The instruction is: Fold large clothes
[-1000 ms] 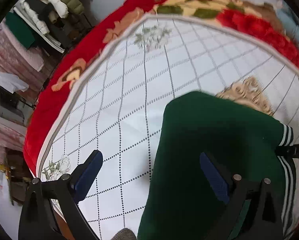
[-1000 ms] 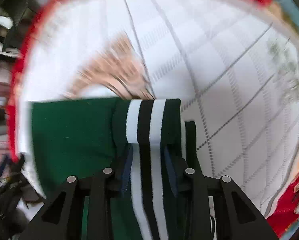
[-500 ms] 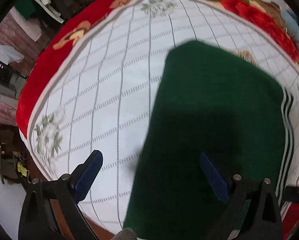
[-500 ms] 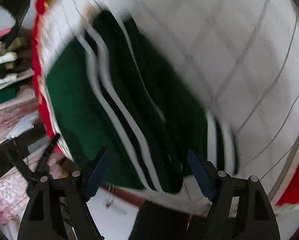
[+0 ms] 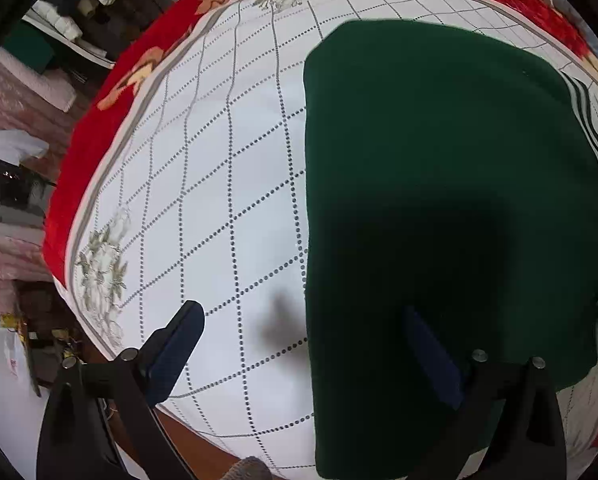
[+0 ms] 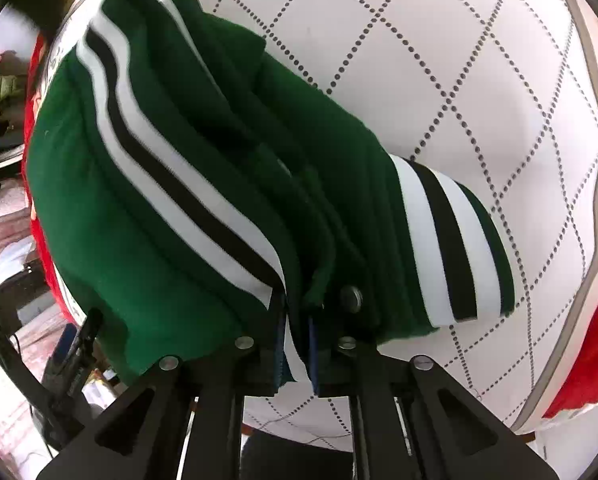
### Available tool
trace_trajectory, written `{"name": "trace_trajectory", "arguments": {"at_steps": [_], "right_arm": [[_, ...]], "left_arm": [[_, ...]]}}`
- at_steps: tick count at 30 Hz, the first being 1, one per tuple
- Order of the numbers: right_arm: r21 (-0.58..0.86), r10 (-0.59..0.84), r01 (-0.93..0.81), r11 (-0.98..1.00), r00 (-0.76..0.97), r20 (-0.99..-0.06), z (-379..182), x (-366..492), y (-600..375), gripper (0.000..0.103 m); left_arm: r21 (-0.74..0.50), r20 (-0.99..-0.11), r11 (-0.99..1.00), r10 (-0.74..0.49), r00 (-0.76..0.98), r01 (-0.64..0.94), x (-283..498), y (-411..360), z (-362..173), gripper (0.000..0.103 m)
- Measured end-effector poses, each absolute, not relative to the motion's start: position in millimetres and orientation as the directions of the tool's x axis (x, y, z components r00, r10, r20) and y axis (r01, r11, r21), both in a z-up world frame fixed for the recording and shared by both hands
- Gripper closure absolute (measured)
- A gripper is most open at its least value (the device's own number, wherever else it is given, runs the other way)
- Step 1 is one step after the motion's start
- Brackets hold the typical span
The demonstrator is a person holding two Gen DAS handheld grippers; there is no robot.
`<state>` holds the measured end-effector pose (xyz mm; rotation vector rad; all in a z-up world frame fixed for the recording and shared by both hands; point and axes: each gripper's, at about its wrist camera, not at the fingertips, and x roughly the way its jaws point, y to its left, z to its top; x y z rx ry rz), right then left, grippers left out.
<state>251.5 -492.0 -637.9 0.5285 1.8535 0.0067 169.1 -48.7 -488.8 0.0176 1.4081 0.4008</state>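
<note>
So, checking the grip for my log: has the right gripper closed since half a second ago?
Yes. The right gripper, open half a second ago, now pinches the green jacket at its striped hem, over the white quilt.

White quilted cover (image 5: 235, 168) with dotted diamond grid and grey border lying over work surface, embroidered flower motifs (image 5: 99, 264) showing near its edges. Red floral blanket (image 5: 99, 120) hanging out beneath cover, also showing at right in right wrist view (image 6: 595, 328). Shelf (image 5: 71, 40) at upper left holding folded clothes, white and olive padded items. Pink patterned fabric (image 5: 15, 96) lying beyond. Soft daylight falling, faint shadows sitting on cover.
</note>
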Motion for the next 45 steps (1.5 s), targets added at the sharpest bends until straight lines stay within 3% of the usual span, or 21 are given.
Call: {"name": "trace_trajectory", "arguments": {"at_steps": [3, 4, 5, 6, 13, 15, 16, 20, 24, 28, 33, 34, 35, 37, 45], "right_arm": [[0.309, 0.401, 0.362, 0.879, -0.214, -0.891, -610.5, 252.1, -499.1, 0.068], [0.318, 0.405, 0.366, 0.874, -0.189, -0.895, -597.2, 248.7, -504.0, 0.044], [0.328, 0.41, 0.371, 0.869, -0.169, -0.896, -585.7, 244.5, -508.3, 0.028], [0.334, 0.416, 0.375, 0.864, -0.161, -0.895, -578.0, 238.4, -515.0, 0.026], [0.35, 0.51, 0.476, 0.807, -0.262, -0.82, -631.9, 215.5, -500.1, 0.027], [0.35, 0.517, 0.506, 0.789, -0.238, -0.822, -648.7, 220.1, -493.7, 0.055], [0.368, 0.536, 0.518, 0.772, -0.218, -0.816, -652.0, 220.3, -489.3, 0.078], [0.335, 0.452, 0.469, 0.817, -0.161, -0.877, -630.4, 226.9, -473.0, 0.094], [0.298, 0.364, 0.431, 0.852, -0.078, -0.928, -601.1, 236.5, -470.1, 0.096], [0.256, 0.372, 0.466, 0.847, -0.177, -0.911, -635.5, 241.7, -472.8, 0.095], [0.243, 0.325, 0.365, 0.899, -0.182, -0.928, -617.1, 256.5, -466.1, 0.078], [0.243, 0.309, 0.332, 0.911, -0.162, -0.937, -605.7, 260.6, -468.9, 0.068], [0.24, 0.29, 0.298, 0.924, -0.135, -0.948, -594.9, 265.5, -467.0, 0.047], [0.238, 0.259, 0.248, 0.939, -0.055, -0.964, -575.0, 276.7, -463.8, 0.027], [0.312, 0.306, 0.074, 0.947, 0.077, -0.949, -554.9, 379.3, -429.8, 0.027]], "left_arm": [[0.225, -0.957, 0.928, 0.268, 0.111, -0.297, 164.0, -43.5, -478.1, 0.001], [0.209, -0.96, 0.925, 0.257, 0.116, -0.319, 160.9, -40.9, -472.8, 0.001], [0.199, -0.961, 0.922, 0.251, 0.119, -0.332, 158.6, -39.8, -469.9, 0.001], [0.191, -0.962, 0.92, 0.245, 0.12, -0.343, 155.8, -39.8, -467.1, 0.001], [0.175, -0.975, 0.921, 0.21, 0.066, -0.348, 144.3, -57.1, -487.3, 0.001], [0.184, -0.974, 0.923, 0.218, 0.063, -0.338, 142.8, -61.9, -492.2, 0.001], [0.186, -0.973, 0.923, 0.22, 0.066, -0.336, 141.4, -62.9, -492.4, 0.001], [0.189, -0.972, 0.925, 0.223, 0.069, -0.33, 139.9, -66.7, -495.0, 0.001], [0.169, -0.977, 0.931, 0.203, 0.074, -0.324, 140.8, -70.2, -498.6, 0.001], [0.187, -0.973, 0.932, 0.219, 0.07, -0.31, 141.1, -75.6, -499.7, 0.001], [0.161, -0.979, 0.927, 0.193, 0.061, -0.34, 142.7, -69.9, -493.5, 0.001], [0.149, -0.98, 0.924, 0.184, 0.07, -0.351, 144.3, -68.2, -489.1, 0.001], [0.142, -0.98, 0.922, 0.182, 0.081, -0.36, 147.2, -67.0, -484.4, 0.001], [0.133, -0.978, 0.92, 0.183, 0.104, -0.368, 155.9, -65.9, -477.3, 0.001], [0.169, -0.949, 0.903, 0.258, 0.183, -0.396, 226.5, -42.3, -477.4, 0.001]]}}
